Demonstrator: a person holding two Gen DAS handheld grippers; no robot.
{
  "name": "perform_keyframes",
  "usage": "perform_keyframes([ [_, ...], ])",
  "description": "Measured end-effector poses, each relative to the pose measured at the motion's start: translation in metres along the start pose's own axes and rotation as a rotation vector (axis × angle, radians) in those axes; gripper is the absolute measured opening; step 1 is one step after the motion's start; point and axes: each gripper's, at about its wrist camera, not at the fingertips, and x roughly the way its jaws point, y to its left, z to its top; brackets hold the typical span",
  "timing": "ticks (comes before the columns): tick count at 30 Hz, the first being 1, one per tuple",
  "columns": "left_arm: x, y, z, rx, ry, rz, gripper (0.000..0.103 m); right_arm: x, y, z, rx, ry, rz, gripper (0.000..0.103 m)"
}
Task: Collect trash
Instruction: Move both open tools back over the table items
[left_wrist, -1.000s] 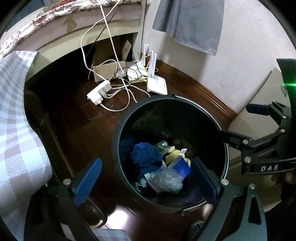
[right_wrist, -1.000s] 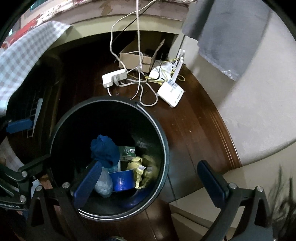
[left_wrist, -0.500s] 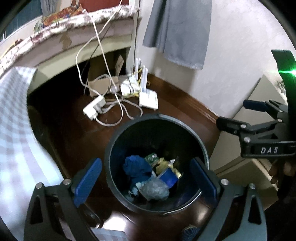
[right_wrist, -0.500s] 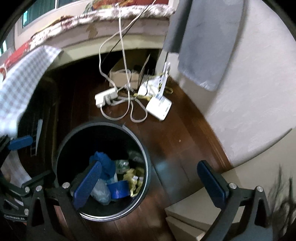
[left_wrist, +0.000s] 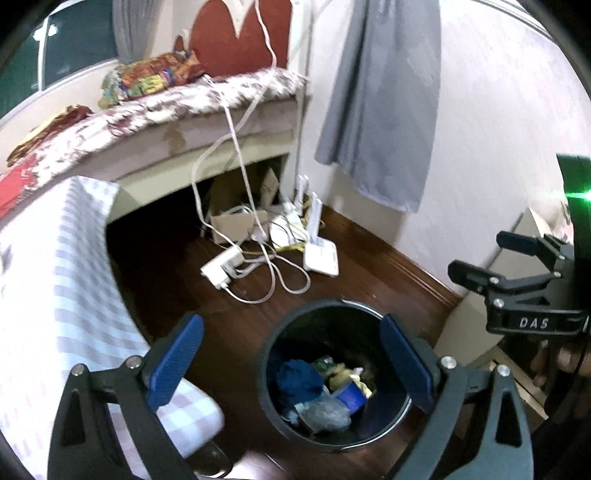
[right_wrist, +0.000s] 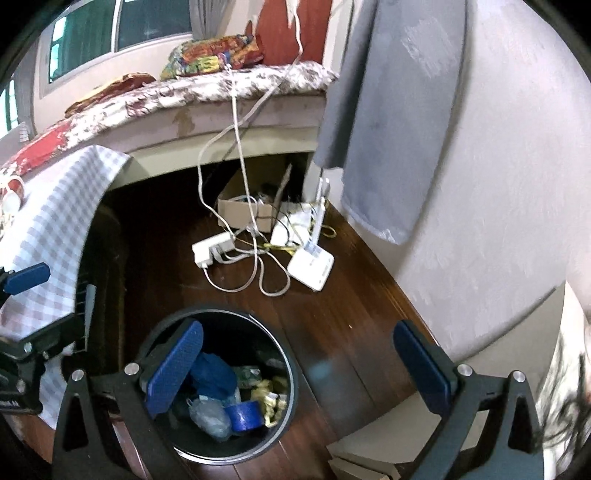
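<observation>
Both grippers, left (left_wrist: 291, 360) and right (right_wrist: 299, 363), wide open, empty, above trash-filled black bin (left_wrist: 269, 354); cables (left_wrist: 258, 273), router (left_wrist: 321, 258), checkered cloth (left_wrist: 51, 280) nearby.

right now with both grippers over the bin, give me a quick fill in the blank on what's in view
1. Both the left gripper and the right gripper are ____ and hold nothing.
2. The trash bin stands on a dark ____ floor.
3. The roll of tape inside the bin is ____ in colour.
4. The white power strip lies ____ the bin, on the floor.

Missing words: open; wooden; blue; outside
</observation>
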Motion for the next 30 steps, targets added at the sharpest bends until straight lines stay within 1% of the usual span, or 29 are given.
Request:
perform_keyframes([
  [8,-0.029,0.037,0.002,-0.039,-0.05,0.068,0.098,-0.018,0.049,0.023,-0.071,-0.069,0.066,0.103],
  [15,-0.059,0.082,-0.004,-0.088,-0.089,0.145,0.098,-0.027,0.103,0.039,-0.143,-0.113,0.14,0.103],
  [20,-0.081,0.12,-0.009,-0.123,-0.125,0.2,0.098,-0.03,0.146,0.049,-0.185,-0.137,0.209,0.103],
  [24,-0.097,0.149,-0.014,-0.171,-0.149,0.229,0.098,-0.034,0.188,0.053,-0.248,-0.153,0.263,0.103],
  [26,-0.106,0.162,-0.019,-0.2,-0.164,0.238,0.098,-0.035,0.205,0.055,-0.271,-0.158,0.283,0.103],
  [30,-0.121,0.186,-0.03,-0.246,-0.183,0.278,0.098,-0.04,0.235,0.061,-0.298,-0.169,0.329,0.103],
])
